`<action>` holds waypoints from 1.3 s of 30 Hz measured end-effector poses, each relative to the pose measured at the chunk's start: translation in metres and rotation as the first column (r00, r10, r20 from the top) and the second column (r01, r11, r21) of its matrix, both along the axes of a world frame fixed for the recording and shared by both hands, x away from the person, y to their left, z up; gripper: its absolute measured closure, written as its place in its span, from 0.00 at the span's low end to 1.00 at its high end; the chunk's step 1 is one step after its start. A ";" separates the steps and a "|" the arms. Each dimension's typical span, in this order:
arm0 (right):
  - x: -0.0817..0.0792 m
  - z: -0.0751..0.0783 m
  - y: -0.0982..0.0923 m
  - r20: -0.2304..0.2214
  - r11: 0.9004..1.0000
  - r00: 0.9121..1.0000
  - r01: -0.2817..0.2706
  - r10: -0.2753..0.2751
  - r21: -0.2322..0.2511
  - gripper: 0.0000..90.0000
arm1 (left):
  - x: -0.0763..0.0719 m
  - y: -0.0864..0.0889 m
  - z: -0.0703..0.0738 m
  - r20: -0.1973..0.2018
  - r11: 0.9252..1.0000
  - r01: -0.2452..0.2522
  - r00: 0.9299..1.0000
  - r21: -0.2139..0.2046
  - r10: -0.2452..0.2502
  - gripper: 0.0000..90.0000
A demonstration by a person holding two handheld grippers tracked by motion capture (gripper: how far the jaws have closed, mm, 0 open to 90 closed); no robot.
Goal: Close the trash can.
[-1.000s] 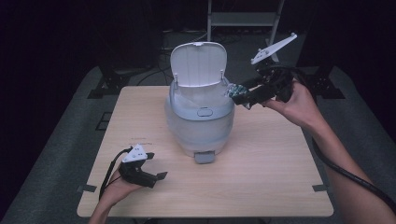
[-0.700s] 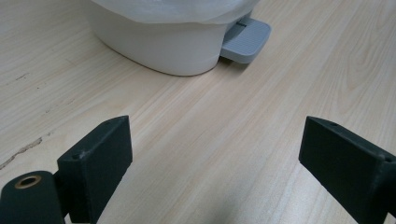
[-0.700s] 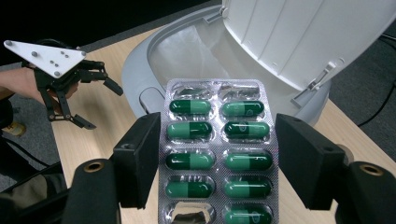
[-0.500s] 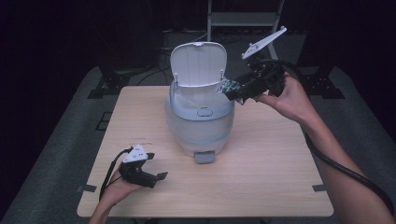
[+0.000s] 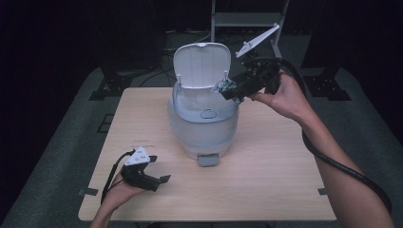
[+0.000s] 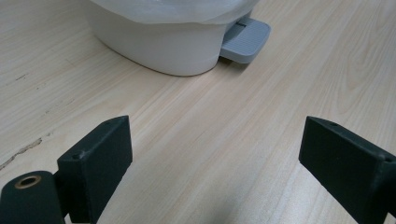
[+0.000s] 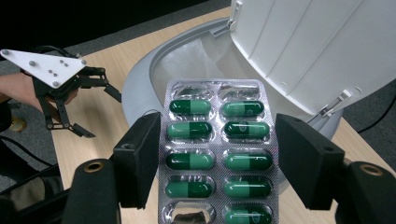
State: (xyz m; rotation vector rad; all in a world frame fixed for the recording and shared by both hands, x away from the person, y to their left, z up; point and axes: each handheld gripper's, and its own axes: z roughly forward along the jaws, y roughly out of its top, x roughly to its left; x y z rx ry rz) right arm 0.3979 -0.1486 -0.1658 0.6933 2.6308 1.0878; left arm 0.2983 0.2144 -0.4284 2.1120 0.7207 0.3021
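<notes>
Carrying a pill pack (image 7: 215, 149) clamped in the right tool (image 5: 227, 88) to the open bin (image 5: 204, 121); next, centre over the mouth and release; left tool (image 5: 159, 178) rests apart on desk (image 5: 285, 156).

I see a silver blister pack (image 7: 217, 149) of green capsules, two columns wide, with a few pockets already empty. It sits flat between my right gripper's fingers (image 7: 142, 158), held above the rim of the white pedal bin (image 5: 203, 124), whose lid stands open.
</notes>
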 end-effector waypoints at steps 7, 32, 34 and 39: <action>0.004 0.001 0.005 -0.003 1.000 1.000 -0.002 0.002 -0.001 0.36 | 0.000 0.000 0.000 0.000 1.000 -0.001 1.000 0.000 0.001 0.10; 0.016 0.000 0.031 -0.007 0.999 1.000 -0.030 0.029 -0.020 0.36 | 0.000 0.001 0.001 -0.003 1.000 0.000 1.000 -0.006 0.000 0.10; 0.018 0.000 0.033 -0.010 0.999 0.999 -0.031 0.031 -0.021 0.36 | 0.000 0.002 0.001 -0.004 1.000 -0.002 1.000 -0.007 0.001 0.10; 0.022 -0.002 0.037 -0.012 0.999 0.999 -0.039 0.039 -0.020 0.36 | 0.000 0.002 0.001 -0.003 1.000 0.001 1.000 -0.005 -0.001 0.10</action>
